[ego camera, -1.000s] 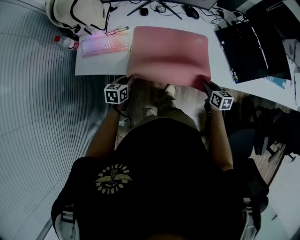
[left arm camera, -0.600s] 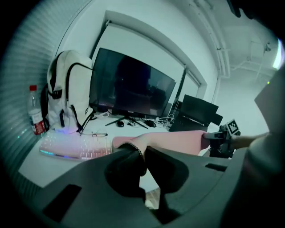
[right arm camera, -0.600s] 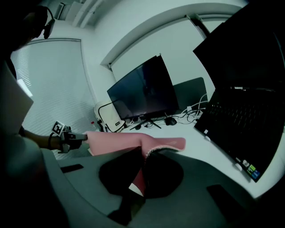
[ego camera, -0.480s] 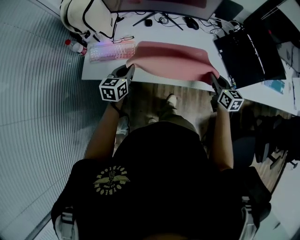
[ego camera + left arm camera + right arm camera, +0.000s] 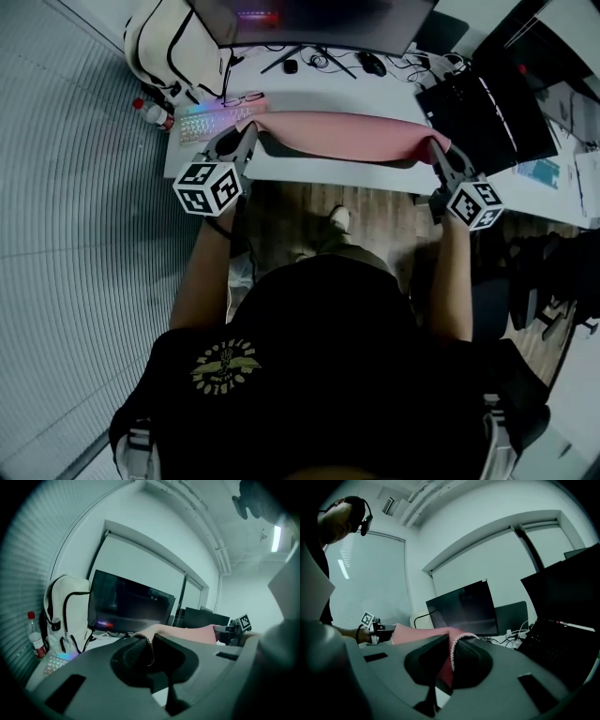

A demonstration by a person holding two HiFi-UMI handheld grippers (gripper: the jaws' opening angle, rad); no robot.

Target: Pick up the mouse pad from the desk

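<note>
The pink mouse pad (image 5: 342, 135) hangs stretched above the white desk (image 5: 309, 171), sagging a little in the middle. My left gripper (image 5: 253, 134) is shut on its near left corner, and my right gripper (image 5: 437, 147) is shut on its near right corner. In the left gripper view the pad (image 5: 187, 633) runs from between the jaws toward the other gripper. In the right gripper view the pad's stitched edge (image 5: 452, 656) is pinched between the jaws, and the pink sheet (image 5: 417, 634) stretches away to the left.
On the desk stand a lit keyboard (image 5: 217, 119), a dark monitor (image 5: 314, 19), a mouse (image 5: 374, 64) and cables. A white backpack (image 5: 173, 47) and a bottle (image 5: 154, 114) sit at the left. A black laptop (image 5: 487, 112) lies at the right.
Both grippers have risen with the pad's near corners. The pad has come up off the desk and now hangs nearly level between them, seen edge-on.
</note>
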